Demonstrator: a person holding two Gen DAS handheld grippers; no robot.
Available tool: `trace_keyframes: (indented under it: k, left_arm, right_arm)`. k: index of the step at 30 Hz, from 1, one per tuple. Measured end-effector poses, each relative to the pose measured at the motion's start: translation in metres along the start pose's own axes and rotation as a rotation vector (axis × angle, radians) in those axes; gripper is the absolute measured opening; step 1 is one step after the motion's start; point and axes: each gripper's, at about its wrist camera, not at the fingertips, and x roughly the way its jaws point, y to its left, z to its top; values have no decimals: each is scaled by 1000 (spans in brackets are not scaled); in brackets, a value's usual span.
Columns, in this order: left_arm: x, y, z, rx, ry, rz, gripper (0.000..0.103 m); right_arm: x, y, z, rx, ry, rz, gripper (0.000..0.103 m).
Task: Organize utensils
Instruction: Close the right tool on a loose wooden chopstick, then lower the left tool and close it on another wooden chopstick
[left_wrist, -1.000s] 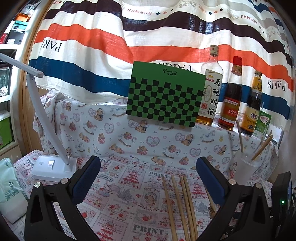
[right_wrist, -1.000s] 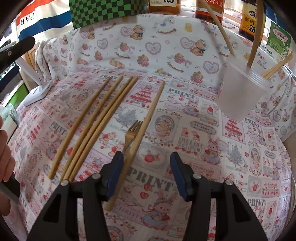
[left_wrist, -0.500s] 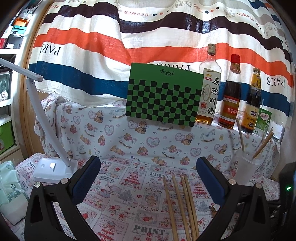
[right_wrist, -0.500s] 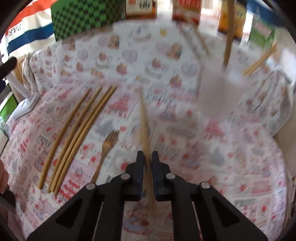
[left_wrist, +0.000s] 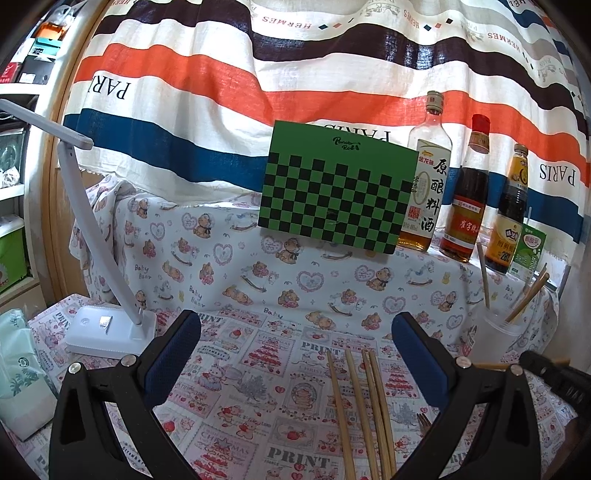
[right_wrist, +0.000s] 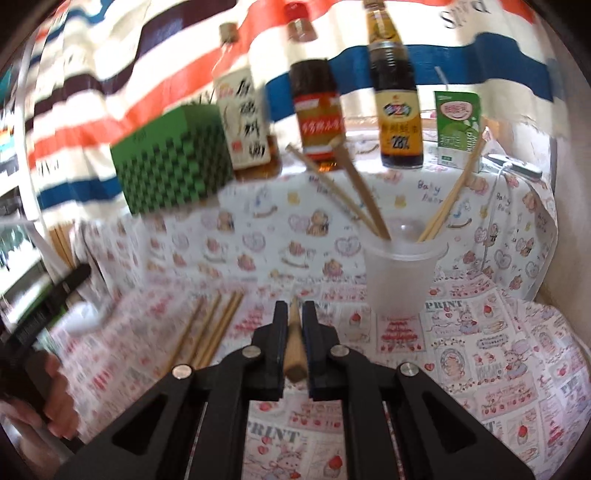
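The left gripper (left_wrist: 295, 354) hangs over the patterned cloth (left_wrist: 236, 373) with its jaws spread wide and nothing between them. Off to the left of its jaws stands a white desk lamp (left_wrist: 107, 332). In the gap between the jaws, towards the right finger, four chopsticks (left_wrist: 360, 406) lie side by side on the cloth. Past the right finger a fork (left_wrist: 424, 421) shows only its tines, and beyond it a clear plastic cup (left_wrist: 493, 332) stands with a few sticks leaning in it.

The right gripper (right_wrist: 294, 314) has its jaws pressed together on a single chopstick (right_wrist: 294, 350) — the thick end pokes back towards the camera, and the far end is hidden between the pads. To the left of these jaws the four loose chopsticks (right_wrist: 210, 332) lie on the cloth (right_wrist: 480, 350), blurred. Ahead and to the right stands the cup (right_wrist: 400, 280), holding chopsticks that lean out both ways. Behind it, bottles (right_wrist: 397, 96) and a green carton (right_wrist: 458, 125) line the shelf.
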Motion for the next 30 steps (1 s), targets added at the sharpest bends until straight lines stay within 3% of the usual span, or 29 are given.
trace_keyframes:
  k: [5,11,14,17,19,21,22,24,25,30]
  left_arm:
    - [4,-1,-2,19,21,14,103]
    - [17,-8,-8,68,93,33,103]
    - [15,-13,-9,80,112,-44,103]
    - [19,-23,-11,133,163,-12,101]
    - [33,-30,-19,169,262,-8,90]
    - [51,-35,-30,177,397,-43,74]
    - [59,-38,-37,185,461,-56,71]
    - [73,-44,-52,223,593,-58,47]
    - [75,-46,-57,230,625,-66,43]
    - [67,-59,-63,262,669,-122,40]
  right_arm:
    - [-15,-9,5,41,-79,-40,7]
    - [-24,-16,10,74,-118,2,7]
    - [-35,-19,12,80,-172,-2,7]
    - [-45,-17,14,67,-218,-26,7]
    - [-48,-16,15,60,-233,-27,7]
    - [-48,-15,15,52,-232,-27,7]
    - [-49,-15,15,51,-234,-25,7]
    - [-50,-13,15,43,-238,-23,7]
    - [-52,-13,15,38,-245,-28,7]
    - [-56,-9,14,19,-269,-42,7]
